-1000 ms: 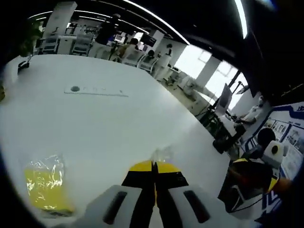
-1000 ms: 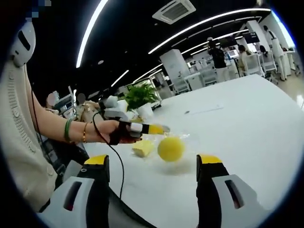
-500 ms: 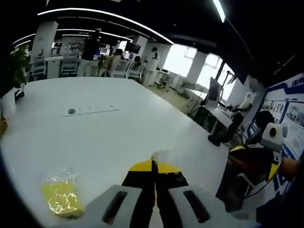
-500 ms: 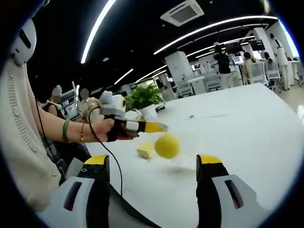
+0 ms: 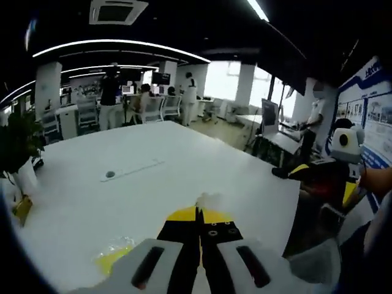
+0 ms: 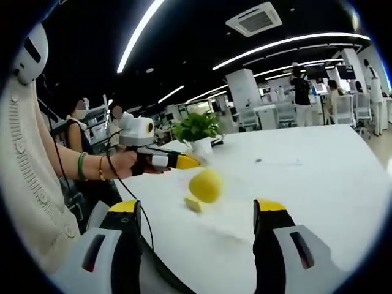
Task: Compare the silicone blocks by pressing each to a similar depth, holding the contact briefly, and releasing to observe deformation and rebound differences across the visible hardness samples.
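I am holding my right tongs (image 6: 197, 214) wide open with nothing between them, while my left tongs (image 5: 198, 215) are pinched shut on a wisp of clear plastic wrapping (image 5: 208, 199), lifting a round yellow silicone block (image 6: 205, 185) above the white table (image 6: 318, 171); no pressing yet, so next I judge it needs setting down

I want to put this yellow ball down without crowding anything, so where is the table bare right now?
Most of the white table is bare: the wide stretch beyond the yellow ball, out toward the cable slot, and all to its right. It is crowded near the left gripper, around the bagged yellow piece and the potted plant.
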`<action>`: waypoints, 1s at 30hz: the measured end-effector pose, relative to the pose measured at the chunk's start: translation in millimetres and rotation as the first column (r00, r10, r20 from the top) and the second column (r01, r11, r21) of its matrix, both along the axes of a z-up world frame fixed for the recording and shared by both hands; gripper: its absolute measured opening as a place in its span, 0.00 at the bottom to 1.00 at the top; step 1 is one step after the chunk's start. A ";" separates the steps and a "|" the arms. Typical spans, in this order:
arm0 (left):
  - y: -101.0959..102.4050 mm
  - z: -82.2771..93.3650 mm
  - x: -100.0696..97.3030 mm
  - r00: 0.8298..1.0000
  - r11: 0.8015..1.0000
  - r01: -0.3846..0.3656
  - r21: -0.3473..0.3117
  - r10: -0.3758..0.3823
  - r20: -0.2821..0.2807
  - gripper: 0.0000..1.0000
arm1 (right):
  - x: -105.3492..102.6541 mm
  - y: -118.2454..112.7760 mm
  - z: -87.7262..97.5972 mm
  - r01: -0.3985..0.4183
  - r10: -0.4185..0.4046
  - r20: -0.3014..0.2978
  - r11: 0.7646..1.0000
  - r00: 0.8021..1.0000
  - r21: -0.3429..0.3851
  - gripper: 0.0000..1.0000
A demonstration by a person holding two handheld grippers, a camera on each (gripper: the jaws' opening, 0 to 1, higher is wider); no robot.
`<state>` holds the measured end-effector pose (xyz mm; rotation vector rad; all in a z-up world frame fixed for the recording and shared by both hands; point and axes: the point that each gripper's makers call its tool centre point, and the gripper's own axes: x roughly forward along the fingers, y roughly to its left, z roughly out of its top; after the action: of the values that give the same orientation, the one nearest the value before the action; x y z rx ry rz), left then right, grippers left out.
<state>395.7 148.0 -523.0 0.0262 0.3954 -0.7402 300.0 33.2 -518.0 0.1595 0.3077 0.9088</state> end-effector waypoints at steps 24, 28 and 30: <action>50.8 82.3 -17.4 0.982 1.000 0.029 0.010 -0.030 0.189 0.00 | 38.6 57.6 64.8 -0.156 0.190 0.187 0.971 0.964 -0.182 0.72; 51.2 83.2 -17.0 0.981 0.999 0.041 0.015 -0.043 0.191 0.00 | 55.5 67.1 75.4 -0.188 0.230 0.197 0.959 0.953 -0.212 0.75; 51.6 84.4 -15.9 0.980 0.999 0.045 0.012 -0.046 0.192 0.00 | 61.8 72.8 77.6 -0.208 0.258 0.200 0.949 0.945 -0.238 0.76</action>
<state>379.8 199.6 -438.6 0.1139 0.2134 -0.7739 361.8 106.0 -440.4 -0.1851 0.2100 1.1124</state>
